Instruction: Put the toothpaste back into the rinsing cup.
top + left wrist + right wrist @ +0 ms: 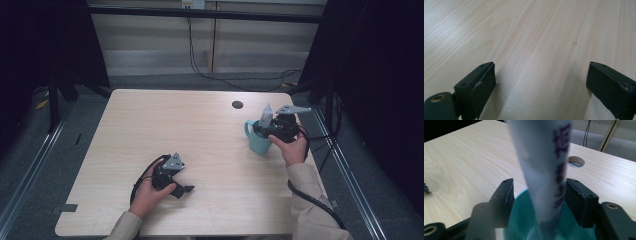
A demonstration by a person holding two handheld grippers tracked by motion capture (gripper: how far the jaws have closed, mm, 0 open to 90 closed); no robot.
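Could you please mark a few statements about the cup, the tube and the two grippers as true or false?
1. A white tube stands in the teal cup. True.
2. The cup lies tipped on its side. False: it stands upright on the table.
3. The left gripper holds the tube. False: its jaws stand wide apart over bare wood.
4. The right gripper has its jaws on either side of the tube. True; a gap shows at the left jaw, so the jaws do not clamp it.
5. A round hole is in the tabletop beyond the cup. True.
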